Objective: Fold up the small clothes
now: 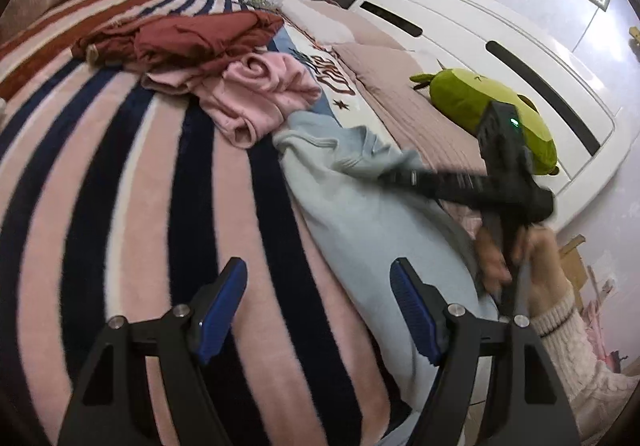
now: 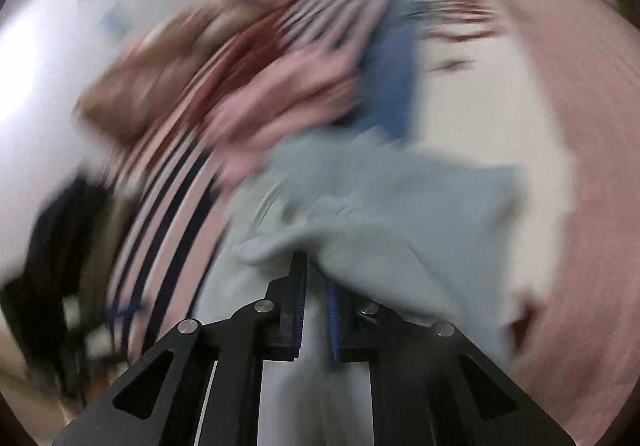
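Two grippers worked over a bed spread with a striped blanket [image 1: 132,182] in pink, navy and white. At two o'clock in the left wrist view stood a white headboard [image 1: 472,46], with a green plush toy [image 1: 508,114] lying just before it. A heap of maroon clothes [image 1: 192,38] lay at eleven o'clock, and a crumpled pink garment [image 1: 256,94] touched its near edge. The light blue garment [image 1: 360,214] stretched from the centre toward five o'clock, over the blanket's edge. The left gripper [image 1: 318,310] hovered with jaws wide apart, nothing between them, its right pad just above the blue cloth. The right gripper [image 2: 316,286], badly blurred, had its jaws clamped together on a fold of the light blue garment [image 2: 392,206].
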`<state>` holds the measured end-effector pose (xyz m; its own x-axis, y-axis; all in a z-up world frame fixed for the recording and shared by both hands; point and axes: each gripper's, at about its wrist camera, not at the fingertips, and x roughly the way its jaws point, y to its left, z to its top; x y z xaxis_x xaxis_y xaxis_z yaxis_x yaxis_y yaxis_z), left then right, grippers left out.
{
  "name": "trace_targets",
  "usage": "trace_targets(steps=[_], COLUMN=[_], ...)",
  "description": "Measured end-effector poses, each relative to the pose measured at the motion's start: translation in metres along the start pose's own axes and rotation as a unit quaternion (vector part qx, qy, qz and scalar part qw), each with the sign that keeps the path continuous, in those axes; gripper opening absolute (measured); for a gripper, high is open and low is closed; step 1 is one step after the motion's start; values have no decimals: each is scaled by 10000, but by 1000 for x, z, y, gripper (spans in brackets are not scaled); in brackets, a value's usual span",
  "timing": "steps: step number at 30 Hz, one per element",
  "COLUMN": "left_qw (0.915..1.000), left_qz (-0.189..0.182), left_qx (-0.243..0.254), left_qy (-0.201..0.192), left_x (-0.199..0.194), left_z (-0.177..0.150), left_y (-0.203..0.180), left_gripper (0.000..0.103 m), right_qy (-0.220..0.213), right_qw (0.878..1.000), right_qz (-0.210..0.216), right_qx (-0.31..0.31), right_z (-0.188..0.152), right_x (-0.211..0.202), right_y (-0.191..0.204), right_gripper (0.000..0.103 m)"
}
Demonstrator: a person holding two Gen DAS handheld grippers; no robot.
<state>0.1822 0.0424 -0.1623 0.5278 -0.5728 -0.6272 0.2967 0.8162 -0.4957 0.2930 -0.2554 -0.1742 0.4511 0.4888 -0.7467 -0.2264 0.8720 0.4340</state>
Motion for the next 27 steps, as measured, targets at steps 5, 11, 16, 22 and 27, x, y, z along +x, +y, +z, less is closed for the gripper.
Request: trace_targets(steps=[5, 11, 16, 22, 27], left_qw=[9996, 9963, 9939, 9944, 9947], left_qz=[-158, -657, -769, -642, -603], left_qx=[134, 153, 111, 180, 346], left_qy=[203, 530, 778, 821, 756], left_x=[13, 26, 39, 34, 0], left_z=[-3, -15, -31, -45, -48], left_y=[-13, -32, -45, -61, -63], left_gripper=[71, 78, 78, 37, 30], right_qy=[-459, -485, 43, 67, 266], right_qw=[9939, 9978, 9999, 9989, 9944], right_qz=[-794, -438, -102, 440, 1012], right_qx=[616, 140, -107, 156, 173], right_z=[9, -34, -102, -156, -171], right_x=[-26, -89, -109, -109, -110], right_y=[-53, -53, -46, -36, -21], right_gripper=[0, 32, 32, 32, 32])
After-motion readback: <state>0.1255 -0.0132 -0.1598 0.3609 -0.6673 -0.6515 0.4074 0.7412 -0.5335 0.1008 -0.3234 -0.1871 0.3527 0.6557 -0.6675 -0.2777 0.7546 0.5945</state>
